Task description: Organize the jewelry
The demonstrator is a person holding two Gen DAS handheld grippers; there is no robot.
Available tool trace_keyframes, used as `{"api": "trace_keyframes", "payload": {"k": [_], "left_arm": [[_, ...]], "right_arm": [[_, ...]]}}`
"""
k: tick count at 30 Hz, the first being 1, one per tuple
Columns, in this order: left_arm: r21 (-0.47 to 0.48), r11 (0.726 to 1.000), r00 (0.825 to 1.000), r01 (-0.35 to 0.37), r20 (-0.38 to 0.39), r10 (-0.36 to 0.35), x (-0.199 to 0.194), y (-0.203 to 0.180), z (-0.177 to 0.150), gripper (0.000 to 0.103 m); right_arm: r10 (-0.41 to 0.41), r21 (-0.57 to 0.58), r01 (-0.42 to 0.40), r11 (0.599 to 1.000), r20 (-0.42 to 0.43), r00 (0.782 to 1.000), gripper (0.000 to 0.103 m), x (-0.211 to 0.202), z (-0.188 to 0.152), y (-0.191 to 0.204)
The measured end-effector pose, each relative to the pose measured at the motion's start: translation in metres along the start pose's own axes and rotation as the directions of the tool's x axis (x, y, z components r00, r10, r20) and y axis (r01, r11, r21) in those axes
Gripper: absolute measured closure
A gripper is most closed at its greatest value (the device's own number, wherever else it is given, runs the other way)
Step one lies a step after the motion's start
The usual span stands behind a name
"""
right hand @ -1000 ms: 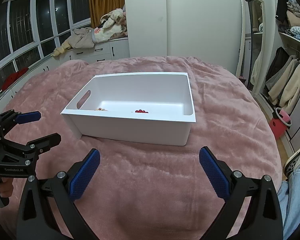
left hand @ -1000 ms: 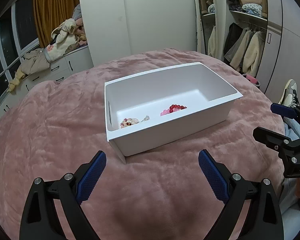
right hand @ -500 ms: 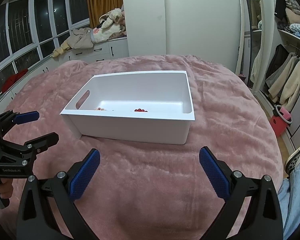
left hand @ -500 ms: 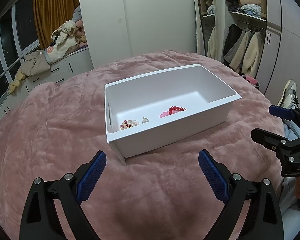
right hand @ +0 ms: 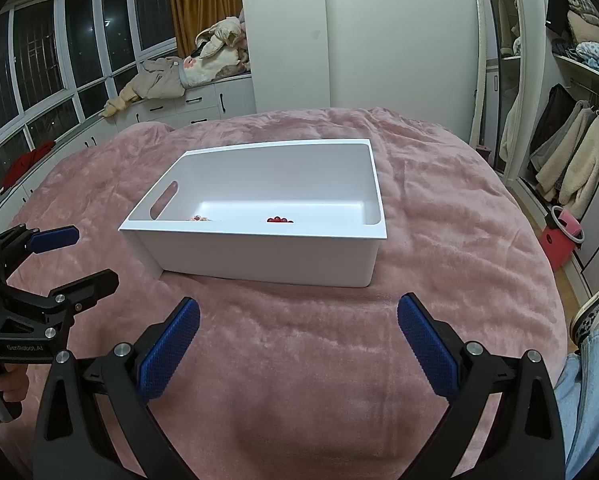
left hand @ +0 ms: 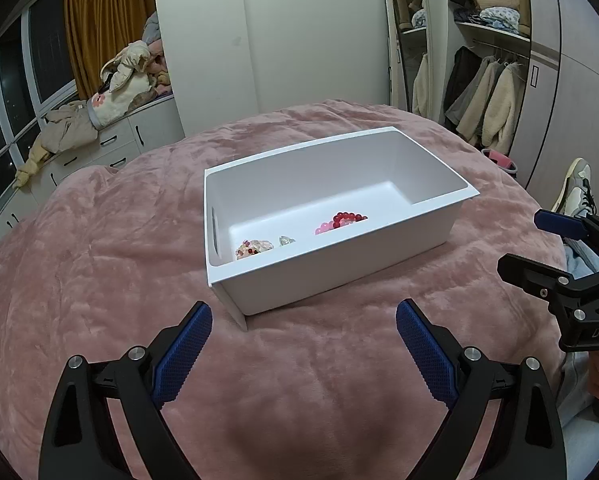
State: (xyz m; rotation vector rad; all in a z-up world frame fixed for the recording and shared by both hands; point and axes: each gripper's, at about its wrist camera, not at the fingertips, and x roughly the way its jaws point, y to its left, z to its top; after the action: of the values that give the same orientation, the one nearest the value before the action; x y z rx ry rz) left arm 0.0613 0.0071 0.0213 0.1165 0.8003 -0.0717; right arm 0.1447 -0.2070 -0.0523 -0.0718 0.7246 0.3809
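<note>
A white plastic bin stands on the pink blanket. Inside it lie a red and pink bead bracelet, a pale beaded piece and a small silvery item. My left gripper hovers open over the blanket, short of the bin's near wall, with nothing between its blue pads. My right gripper is likewise open and empty in front of the bin. Each gripper shows at the edge of the other's view: the right gripper, the left gripper.
The pink blanket covers a round bed. A white drawer unit piled with clothes runs under the windows at the back left. A mirror and an open wardrobe stand to the right. A person's denim leg is at the lower right.
Both grippers stay open and empty. The views have shifted only slightly; the bin and its contents have not moved.
</note>
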Motion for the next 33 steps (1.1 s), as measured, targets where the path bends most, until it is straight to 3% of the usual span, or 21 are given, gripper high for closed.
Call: {"api": "trace_keyframes", "payload": {"k": [33], "left_arm": [[-0.018, 1.000, 1.000, 0.010, -0.016, -0.010, 0.0014, -0.0019, -0.0044, 0.008]], "right_arm": [[0.005, 0.012, -0.005, 1.000, 0.002, 1.000, 0.005, 0.0026, 0.0024, -0.0019]]}}
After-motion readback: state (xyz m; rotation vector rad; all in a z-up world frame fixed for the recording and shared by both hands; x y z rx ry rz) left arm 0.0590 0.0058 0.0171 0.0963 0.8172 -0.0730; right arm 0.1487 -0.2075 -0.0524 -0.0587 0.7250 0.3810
